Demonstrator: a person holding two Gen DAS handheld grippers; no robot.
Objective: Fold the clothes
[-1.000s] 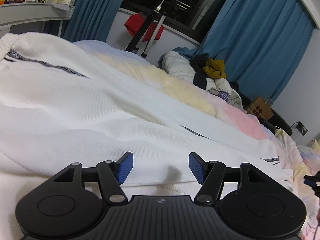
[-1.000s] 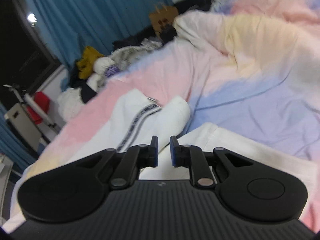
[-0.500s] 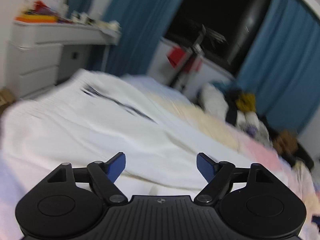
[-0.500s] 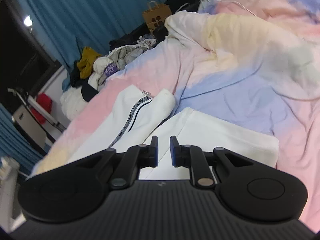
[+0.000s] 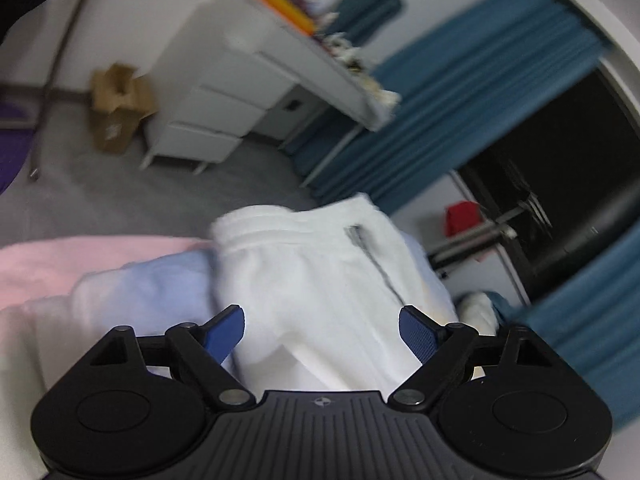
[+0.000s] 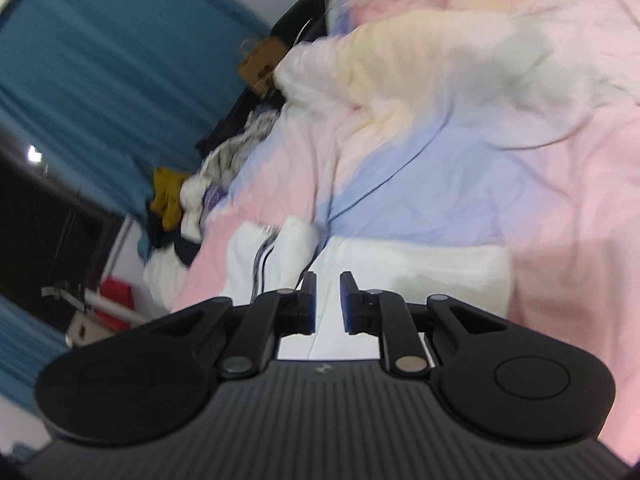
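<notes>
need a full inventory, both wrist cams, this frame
white trousers: 1, white with dark side stripe, on the bed, in front of both grippers
bedding: 1, pastel pink, blue and yellow, covers the bed
clothes pile: 1, mixed, mustard piece on top, far bed edge
curtains: teal, beside the dark window
drawer unit: 1, white, by the wall
cardboard box: 1, brown, on the floor
left gripper: fingers wide open, nothing between
right gripper: fingers nearly shut, gap shows

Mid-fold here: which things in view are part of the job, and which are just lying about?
Part of the job:
white trousers
left gripper, open, holding nothing
right gripper, nearly shut, nothing visibly gripped

Lying about:
pastel duvet
clothes heap
cardboard box
white dresser
</notes>
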